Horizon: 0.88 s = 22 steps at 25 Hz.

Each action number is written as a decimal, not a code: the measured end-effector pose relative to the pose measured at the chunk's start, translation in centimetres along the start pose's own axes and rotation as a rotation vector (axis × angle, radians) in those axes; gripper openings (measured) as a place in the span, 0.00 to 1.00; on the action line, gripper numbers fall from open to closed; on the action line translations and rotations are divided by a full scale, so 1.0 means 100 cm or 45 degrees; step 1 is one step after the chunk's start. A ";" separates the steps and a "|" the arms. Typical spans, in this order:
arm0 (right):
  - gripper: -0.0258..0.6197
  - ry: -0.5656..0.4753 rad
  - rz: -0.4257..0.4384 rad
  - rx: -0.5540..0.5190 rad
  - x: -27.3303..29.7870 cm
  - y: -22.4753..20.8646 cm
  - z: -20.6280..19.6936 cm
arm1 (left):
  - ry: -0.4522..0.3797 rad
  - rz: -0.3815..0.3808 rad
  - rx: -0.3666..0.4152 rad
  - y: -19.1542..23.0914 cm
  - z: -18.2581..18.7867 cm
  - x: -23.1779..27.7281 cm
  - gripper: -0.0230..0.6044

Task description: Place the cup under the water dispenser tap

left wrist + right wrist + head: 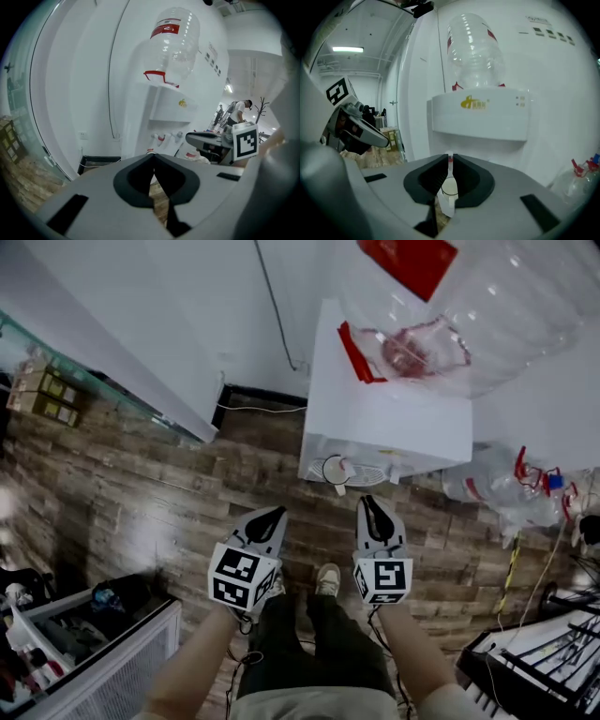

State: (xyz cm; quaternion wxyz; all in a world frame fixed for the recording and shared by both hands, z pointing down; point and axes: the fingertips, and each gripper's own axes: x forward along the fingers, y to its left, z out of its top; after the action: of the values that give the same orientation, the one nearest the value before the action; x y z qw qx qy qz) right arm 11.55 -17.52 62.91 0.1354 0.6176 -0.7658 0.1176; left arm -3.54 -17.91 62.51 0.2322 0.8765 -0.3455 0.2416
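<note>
1. The cup stands at the front of the water dispenser, under a red tap. It is ahead of both tools and apart from them.
2. The right tool points straight at it. In the right gripper view the cup shows through the thin slit between the jaws, well beyond their tips. The jaws stand barely apart and grasp nothing.
3. The left tool is clenched, tips together and empty. It is beside the right one and aimed left of the cup.
4. Bare wooden floor lies between the tools and the dispenser, and spreads wide to the left as far as a white wall.
5. The right side is tighter — a heap of clear plastic lies against the dispenser's foot.
6. Nearer the person, a white crate sits at lower left and a dark rack at lower right.
7. A clear bottle sits upended on the dispenser's top.
</note>
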 end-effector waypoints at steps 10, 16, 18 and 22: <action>0.05 -0.111 0.052 -0.105 -0.078 0.009 0.144 | -0.103 -0.013 0.079 -0.041 0.091 -0.069 0.05; 0.05 -0.204 0.103 -0.142 -0.124 0.017 0.226 | -0.179 -0.026 0.146 -0.064 0.146 -0.113 0.05; 0.05 -0.228 0.118 -0.131 -0.134 0.020 0.250 | -0.211 -0.029 0.183 -0.070 0.164 -0.128 0.05; 0.05 -0.275 0.143 -0.094 -0.157 0.026 0.291 | -0.279 -0.040 0.262 -0.085 0.198 -0.159 0.05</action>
State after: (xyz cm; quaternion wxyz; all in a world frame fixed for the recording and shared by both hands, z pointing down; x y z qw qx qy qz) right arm 10.32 -12.68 30.14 0.0680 0.5775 -0.8130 0.0298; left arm -2.47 -15.90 35.83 0.1058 0.9222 -0.3283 0.1751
